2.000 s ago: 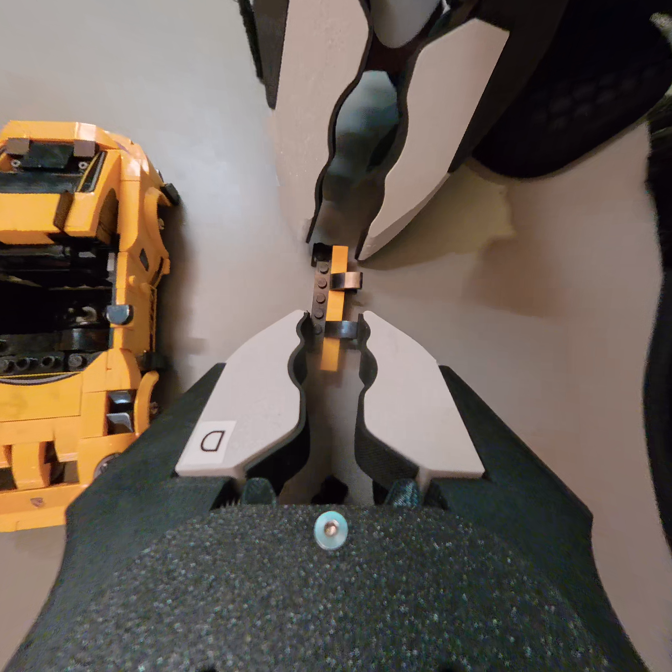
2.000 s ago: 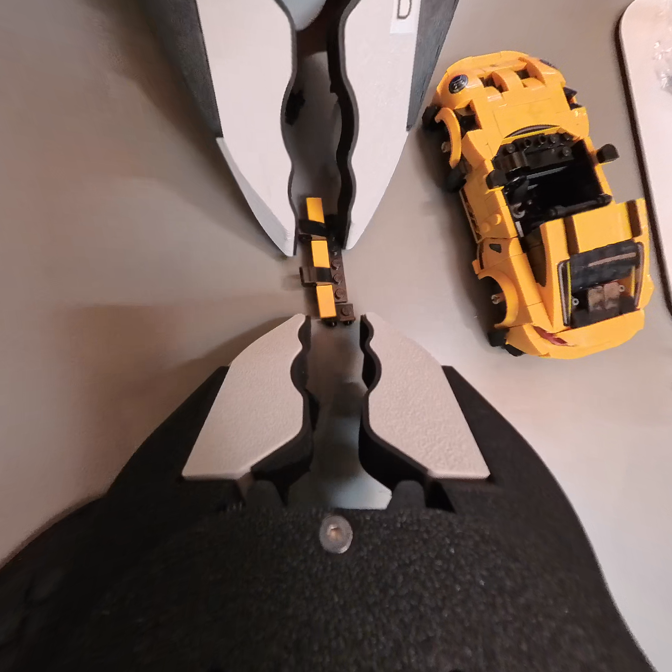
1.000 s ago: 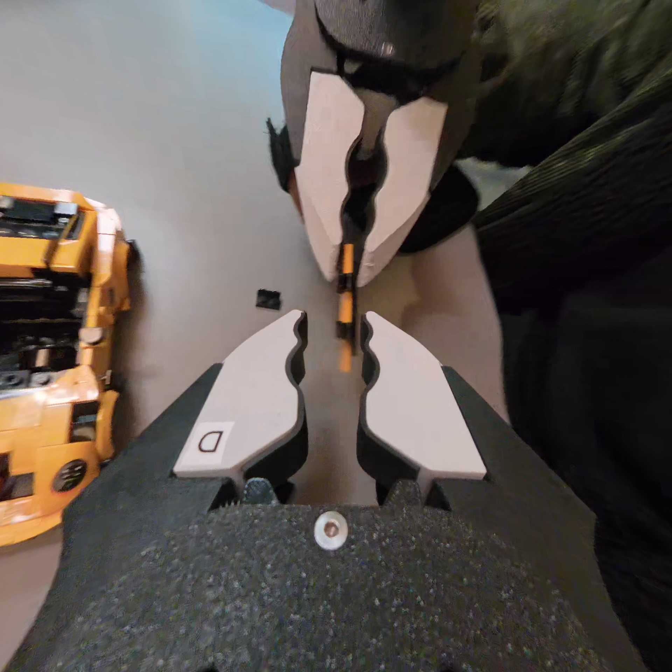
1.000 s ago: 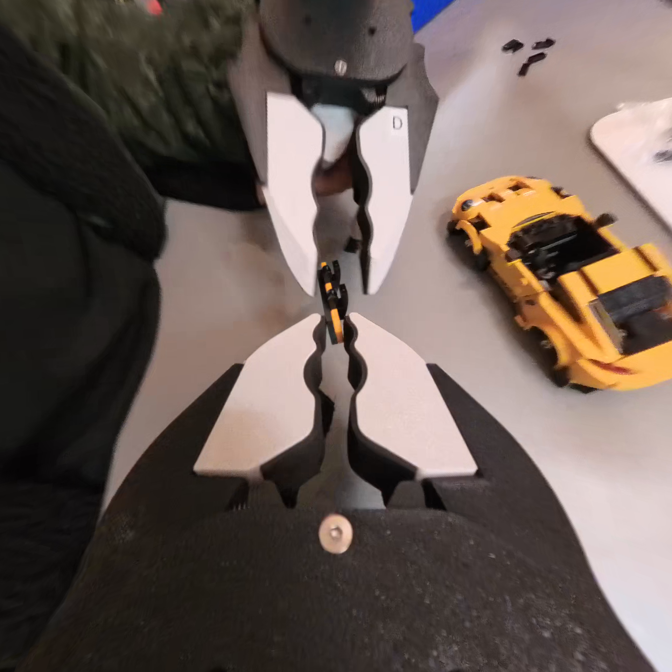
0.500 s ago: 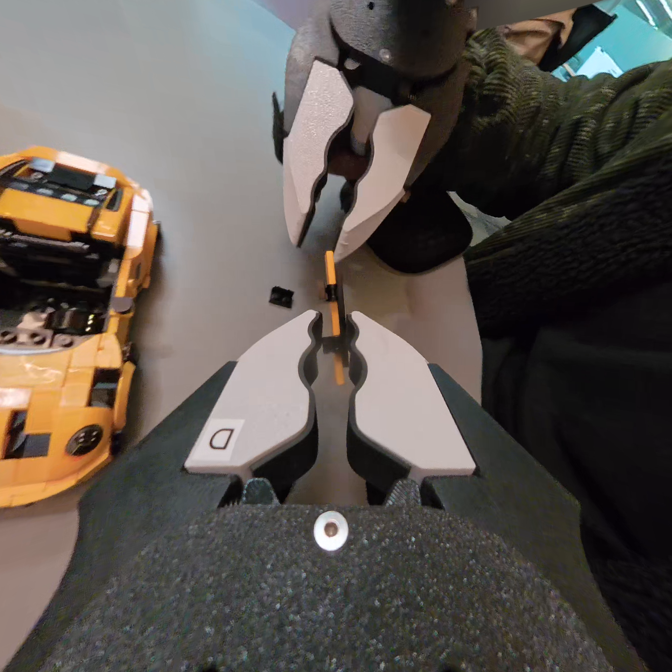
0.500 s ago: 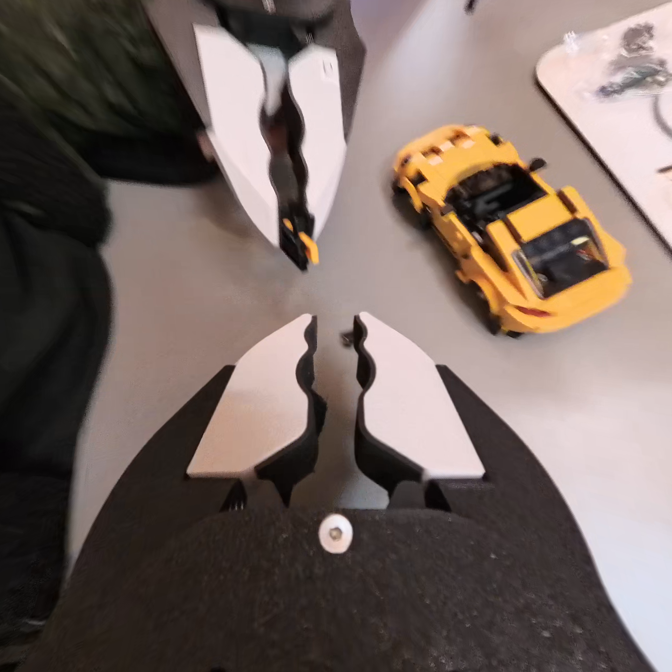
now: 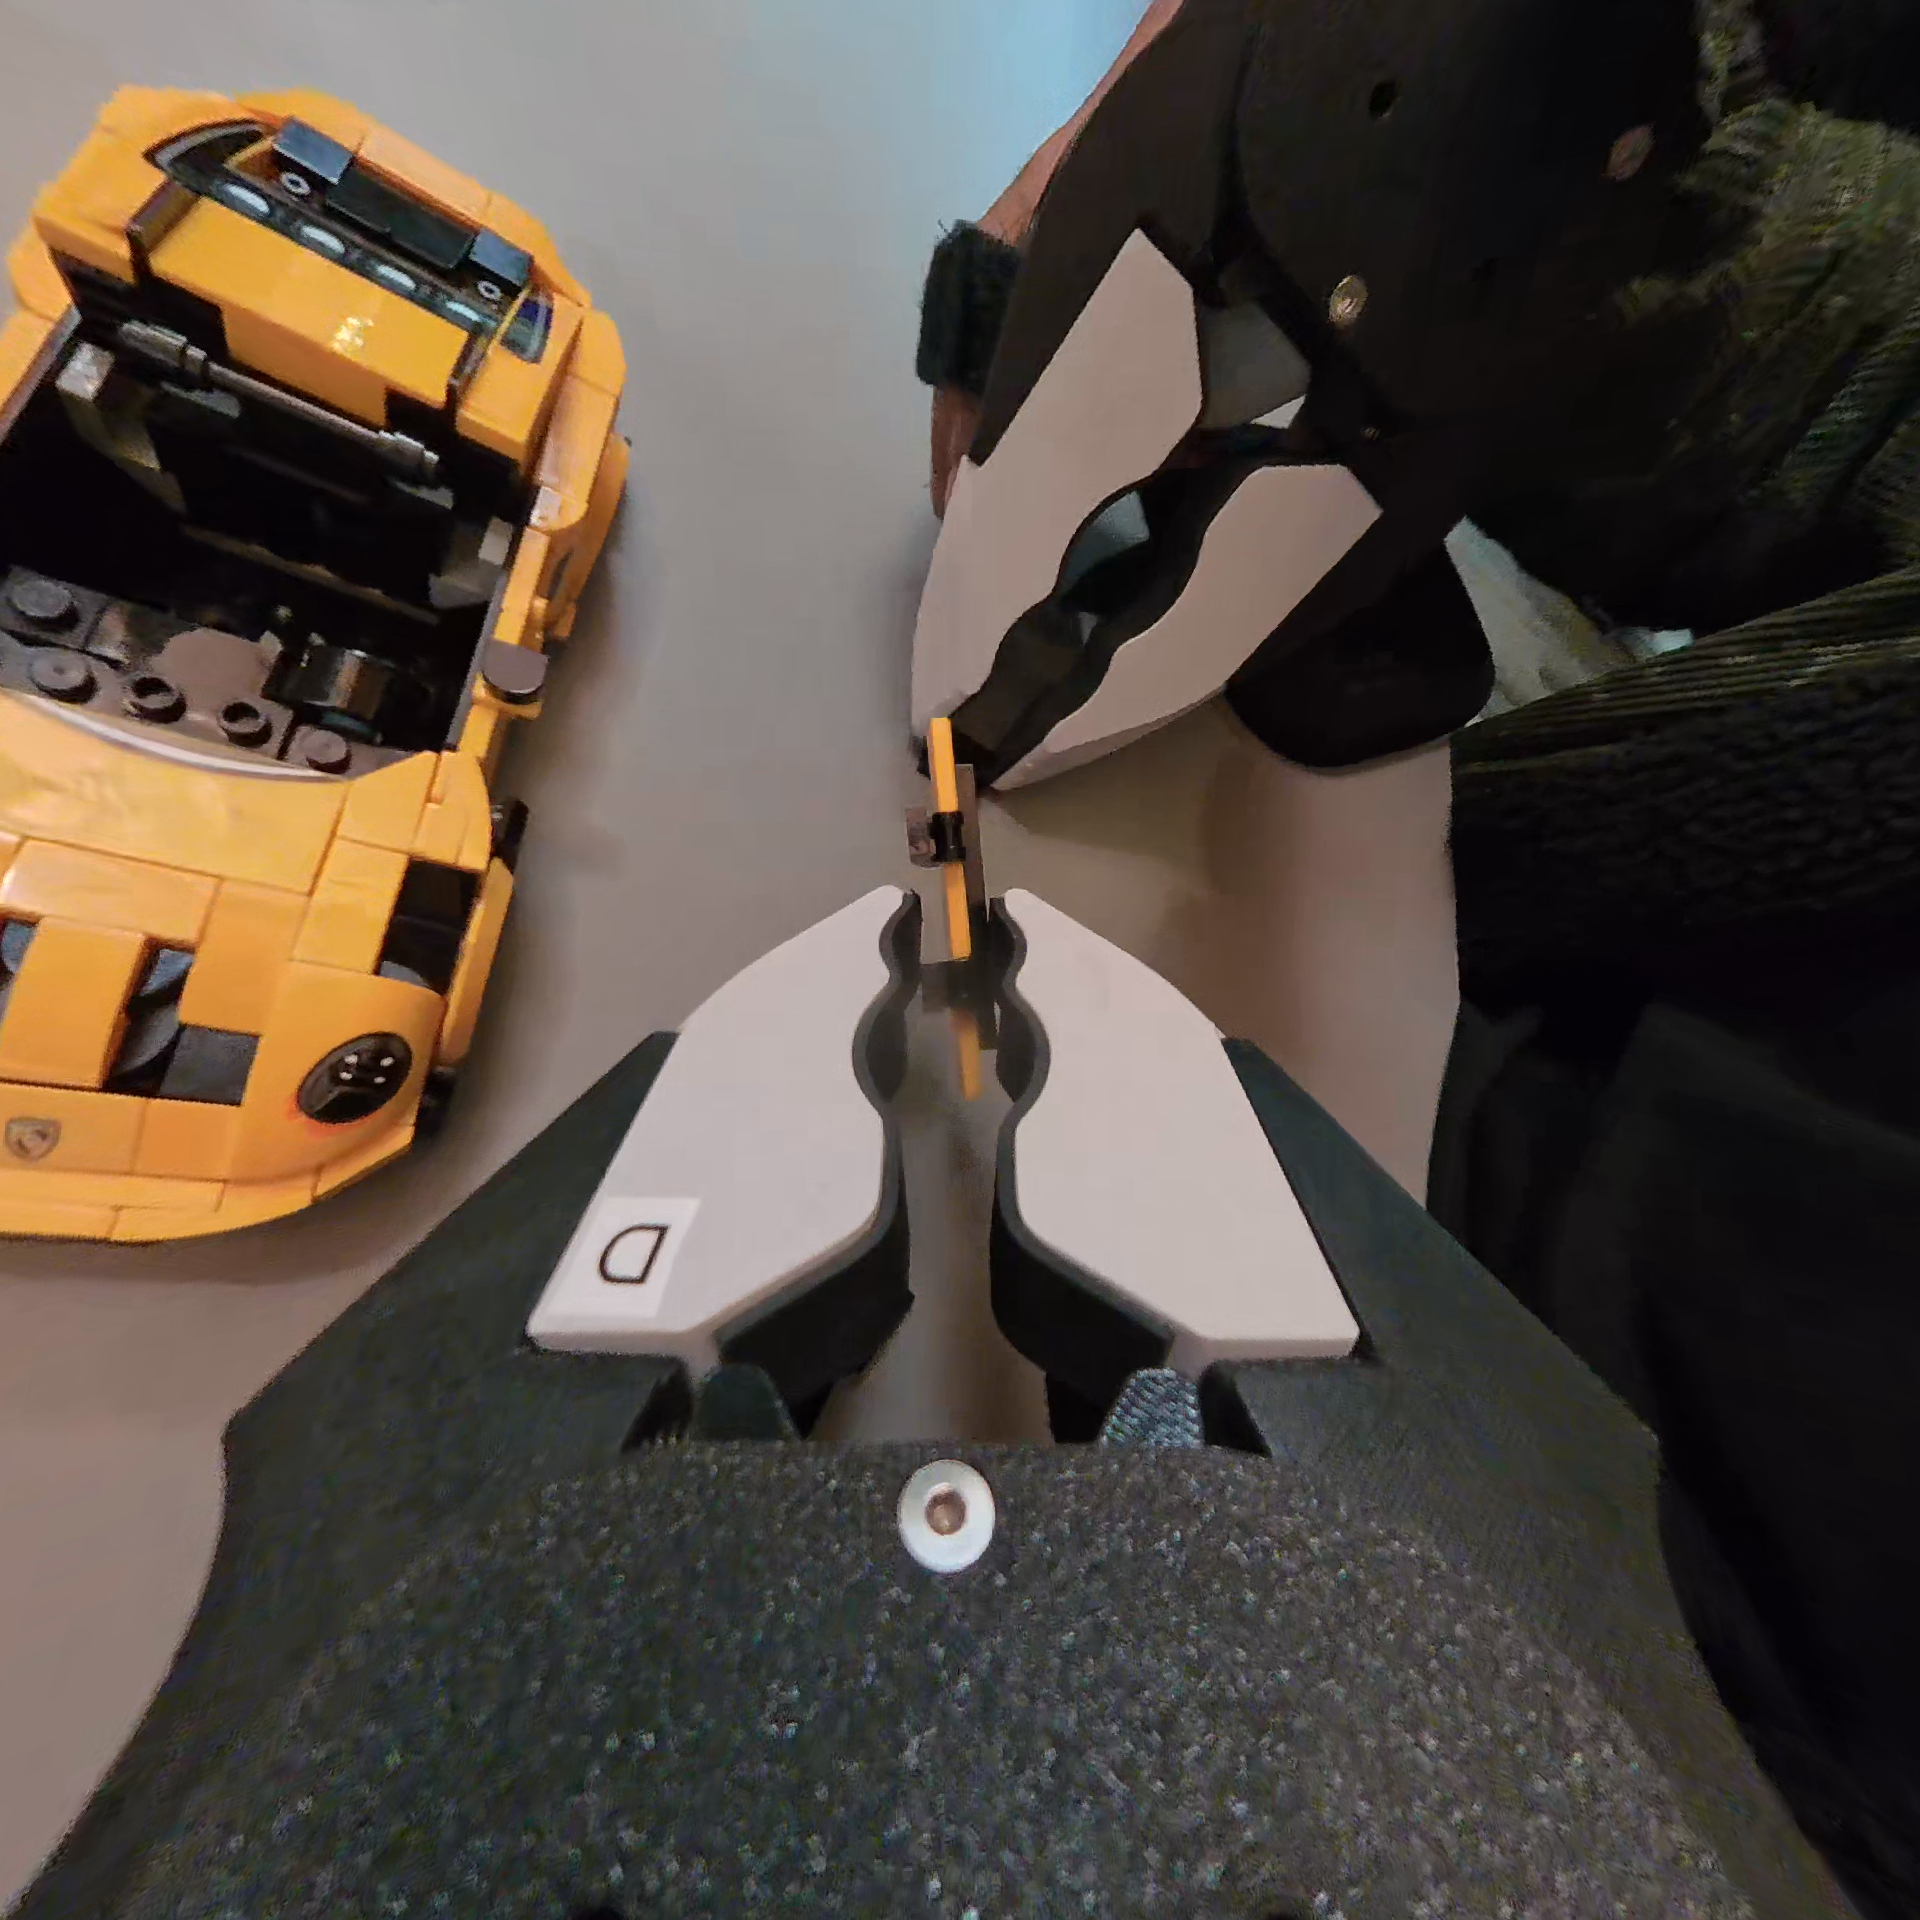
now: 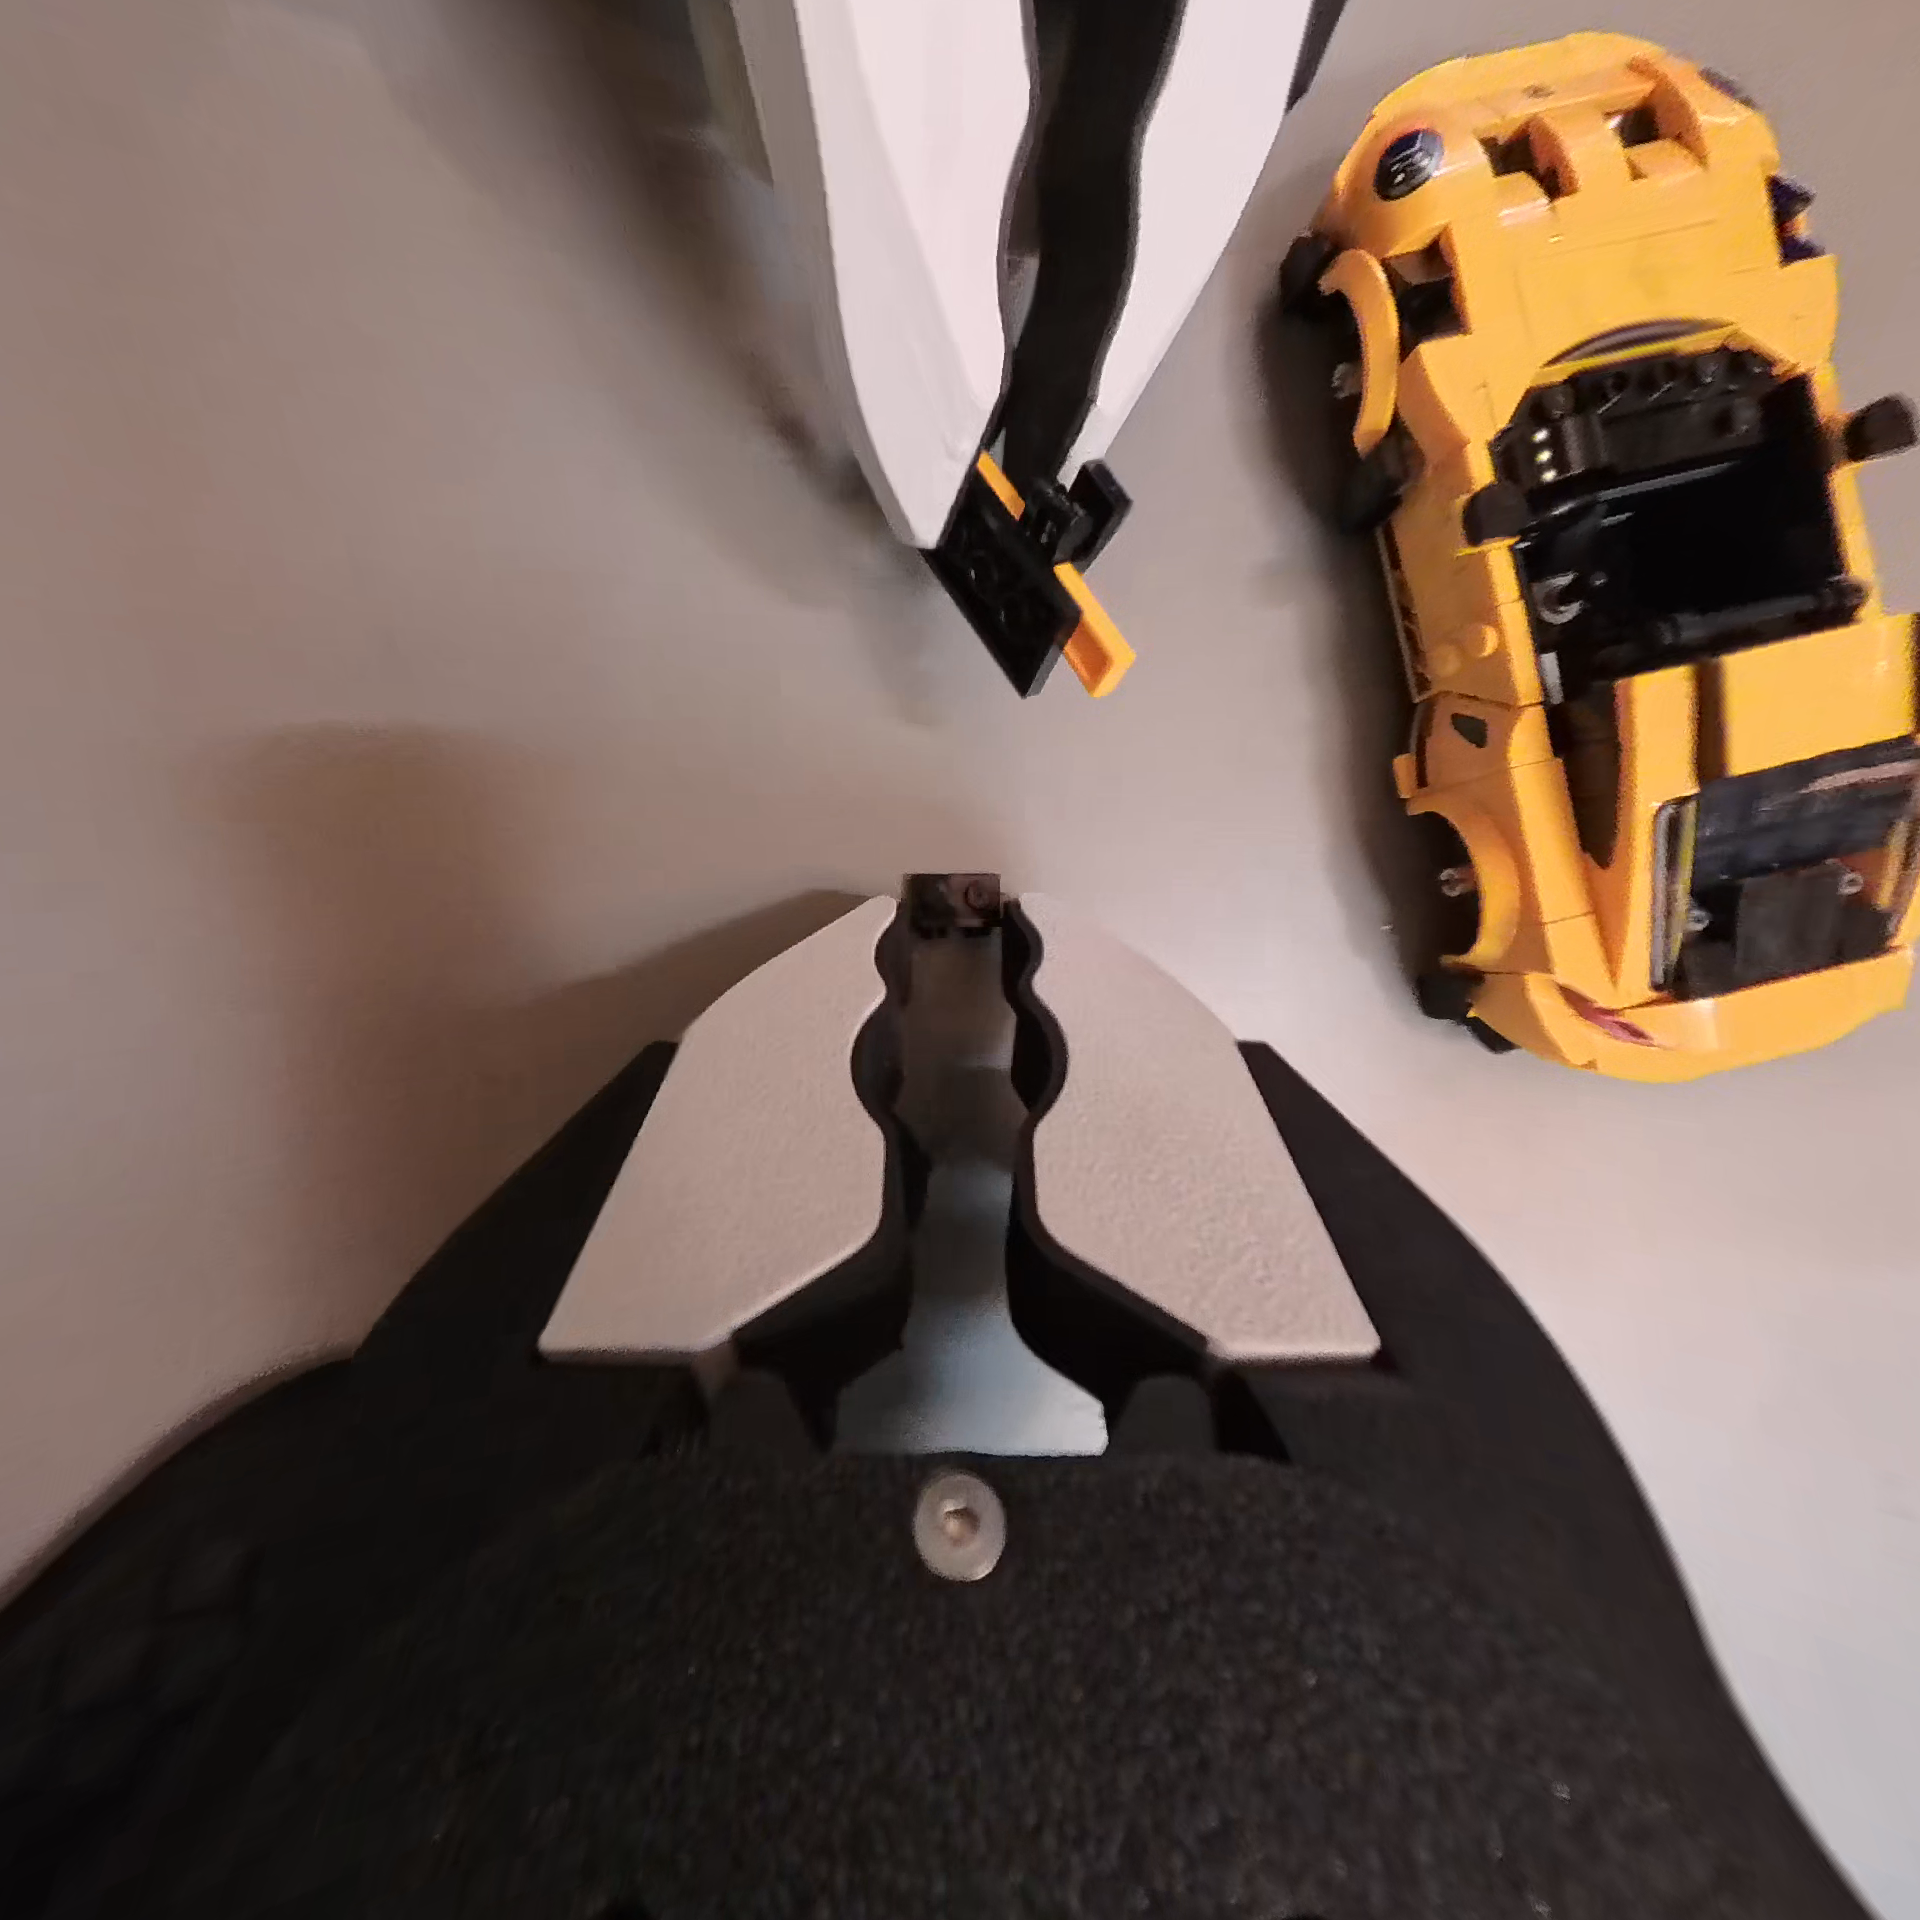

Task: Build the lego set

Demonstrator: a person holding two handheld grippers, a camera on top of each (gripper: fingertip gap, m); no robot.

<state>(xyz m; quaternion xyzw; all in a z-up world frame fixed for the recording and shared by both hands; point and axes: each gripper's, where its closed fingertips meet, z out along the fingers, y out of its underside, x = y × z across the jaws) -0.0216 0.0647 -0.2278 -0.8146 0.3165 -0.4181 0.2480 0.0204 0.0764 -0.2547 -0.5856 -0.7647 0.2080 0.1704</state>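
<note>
Pinching a thin black-and-orange strip (image 7: 954, 935) between the tips of my left gripper (image 7: 958, 914), I hold it clear of the table (image 7: 748, 436). My right gripper (image 8: 954, 902) is clamped on a small black piece (image 8: 951, 900) at its very tips, facing the strip's free end. I judge the step is joining this piece to the strip; next I must line up studs squarely, then press without twisting. Farther off to the side sits the half-built yellow car (image 7: 249, 665), cabin open, waiting for the assembly.
</note>
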